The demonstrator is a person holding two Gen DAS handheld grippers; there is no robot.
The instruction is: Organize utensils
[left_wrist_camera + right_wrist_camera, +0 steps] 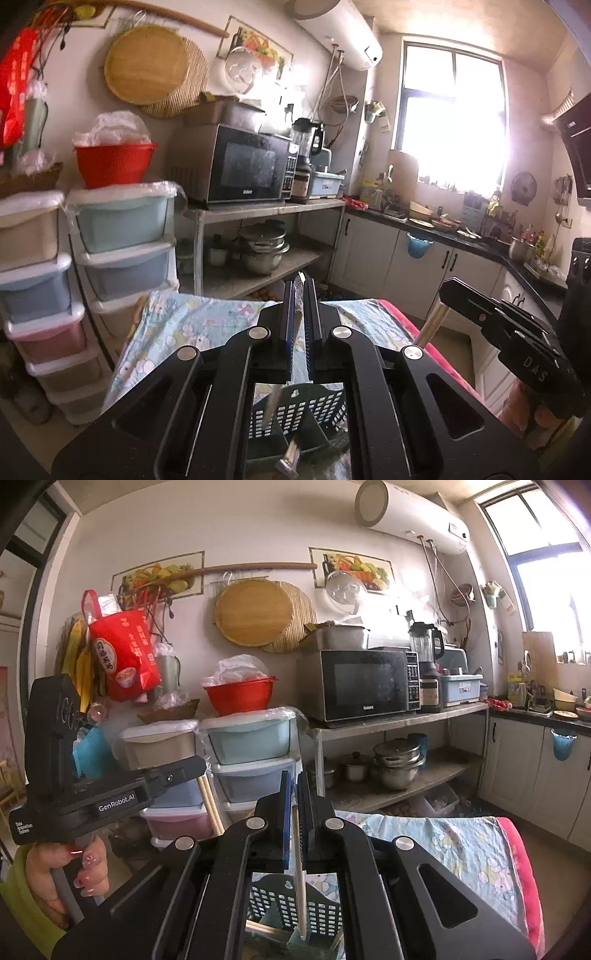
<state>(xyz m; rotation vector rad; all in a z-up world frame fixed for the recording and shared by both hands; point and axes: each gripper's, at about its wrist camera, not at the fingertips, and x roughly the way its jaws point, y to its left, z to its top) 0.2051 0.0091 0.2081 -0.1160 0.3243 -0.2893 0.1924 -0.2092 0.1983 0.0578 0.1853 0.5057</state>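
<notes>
While both tools are gripping utensils above the worktop, the dark slotted utensil basket [306, 410] is sitting straight below them, at six o'clock in each wrist view, on the floral cloth [192, 325] that is covering the worktop. The left tool [300, 295] is clamping a thin metal utensil [293, 325] between its blue pads, jaws nearly together; the utensil's tip is poking out past the fingertips at twelve o'clock while its stem is slanting down toward the basket. Which kind of utensil it is I cannot tell. The right tool [294, 786] is pinching a pale chopstick [298, 867], jaws narrow, with the stick hanging down so its point is reaching into the basket. In the right wrist view the left tool is showing at nine o'clock, with a hand [74, 871] wrapping its handle and a pair of chopsticks [210, 805] jutting below it. Stacked plastic drawers [125, 236] are standing at nine o'clock in the left view, and a microwave [243, 166] is sitting on a metal shelf at eleven o'clock.
</notes>
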